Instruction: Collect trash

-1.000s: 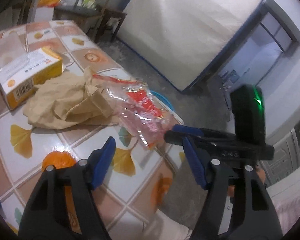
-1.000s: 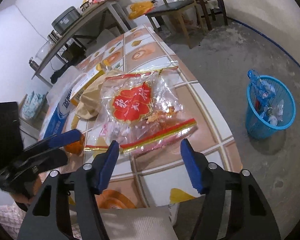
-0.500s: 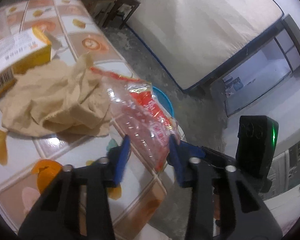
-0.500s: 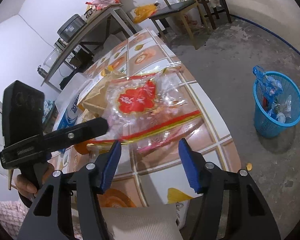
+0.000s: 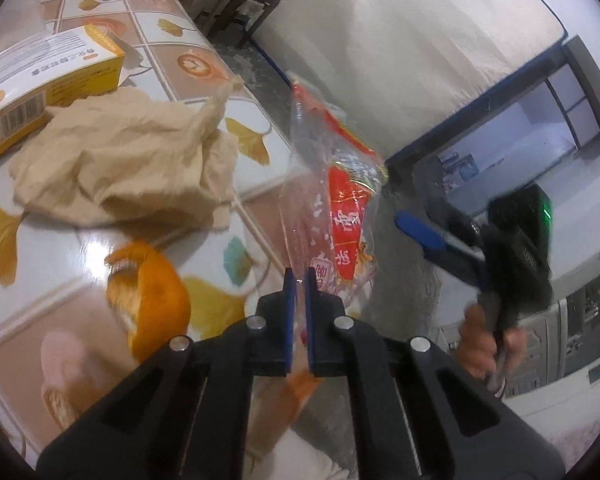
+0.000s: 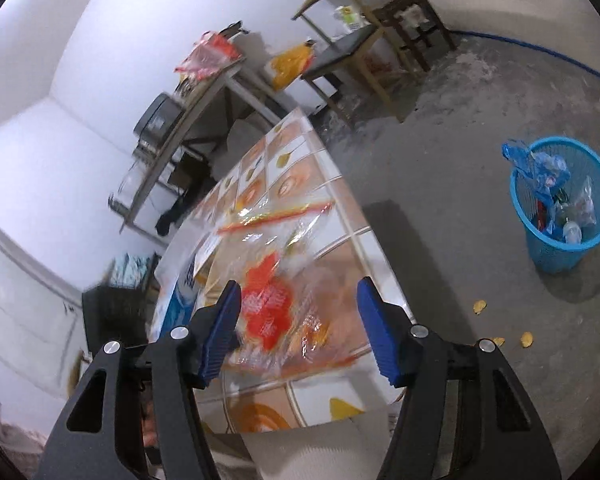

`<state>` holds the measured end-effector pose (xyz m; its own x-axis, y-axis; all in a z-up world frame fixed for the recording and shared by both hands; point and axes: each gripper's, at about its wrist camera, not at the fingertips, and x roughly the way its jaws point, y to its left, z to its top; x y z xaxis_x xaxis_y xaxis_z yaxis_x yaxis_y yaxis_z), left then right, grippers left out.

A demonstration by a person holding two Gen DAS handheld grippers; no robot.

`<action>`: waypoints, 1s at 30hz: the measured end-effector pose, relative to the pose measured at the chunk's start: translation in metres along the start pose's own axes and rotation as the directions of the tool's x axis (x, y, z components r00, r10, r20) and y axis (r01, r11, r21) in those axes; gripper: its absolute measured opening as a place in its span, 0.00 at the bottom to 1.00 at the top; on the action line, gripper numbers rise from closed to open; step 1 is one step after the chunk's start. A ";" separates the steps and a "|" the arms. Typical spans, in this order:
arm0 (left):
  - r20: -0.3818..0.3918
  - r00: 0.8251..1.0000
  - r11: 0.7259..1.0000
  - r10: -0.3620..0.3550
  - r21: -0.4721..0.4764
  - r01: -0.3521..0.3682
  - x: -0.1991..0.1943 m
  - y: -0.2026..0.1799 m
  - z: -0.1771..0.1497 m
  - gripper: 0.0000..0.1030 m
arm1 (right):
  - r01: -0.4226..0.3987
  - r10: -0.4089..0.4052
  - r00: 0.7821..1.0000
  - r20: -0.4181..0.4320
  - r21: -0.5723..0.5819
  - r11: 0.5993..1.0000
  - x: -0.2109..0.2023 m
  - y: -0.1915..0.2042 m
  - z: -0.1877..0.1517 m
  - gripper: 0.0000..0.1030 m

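Clear plastic bag [image 5: 332, 200] with red print hangs pinched in the left gripper [image 5: 299, 280] at the tiled surface [image 5: 148, 56] edge; the right gripper [image 6: 300, 320] jaws gape wide, holding nothing, blue basket [image 6: 562, 216] on the floor.

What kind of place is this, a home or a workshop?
Most likely a plain room in a home, used partly for storage. A dining-type table with a printed tile-pattern cover holds food litter, a mattress leans against the wall, and a blue waste basket stands on the bare concrete floor.
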<state>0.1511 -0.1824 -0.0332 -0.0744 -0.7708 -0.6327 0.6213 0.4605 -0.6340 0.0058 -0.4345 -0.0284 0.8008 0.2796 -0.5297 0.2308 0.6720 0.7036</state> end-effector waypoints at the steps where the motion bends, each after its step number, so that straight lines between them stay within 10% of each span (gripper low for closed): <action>1: -0.009 1.000 1.000 -0.004 0.000 0.004 -0.003 -0.001 -0.005 0.03 | -0.004 0.004 1.000 -0.013 0.017 1.000 0.004 -0.003 -0.001 0.57; 10: -0.048 0.998 1.000 -0.026 0.016 0.027 -0.026 0.001 -0.048 0.05 | -0.033 0.030 0.992 -0.124 -0.024 0.999 0.039 0.011 -0.028 0.47; 14: -0.021 0.999 0.999 -0.044 0.022 0.045 -0.034 -0.003 -0.051 0.38 | 0.013 -0.024 0.988 -0.156 -0.070 0.997 0.047 0.017 -0.036 0.34; 19: -0.028 0.996 0.996 -0.085 -0.005 0.085 -0.028 -0.005 -0.040 0.56 | 0.048 -0.065 0.984 -0.165 -0.107 0.993 0.052 0.021 -0.041 0.31; 30: -0.065 0.995 0.992 -0.077 -0.105 0.070 0.003 0.004 -0.022 0.33 | 0.008 -0.018 0.988 -0.156 -0.065 0.998 0.043 0.012 -0.046 0.30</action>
<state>0.1360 -0.1728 -0.0473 -0.1722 -0.7739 -0.6095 0.5294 0.4490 -0.7198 0.0174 -0.3828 -0.0646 0.7005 0.3710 -0.6096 0.2010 0.7171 0.6673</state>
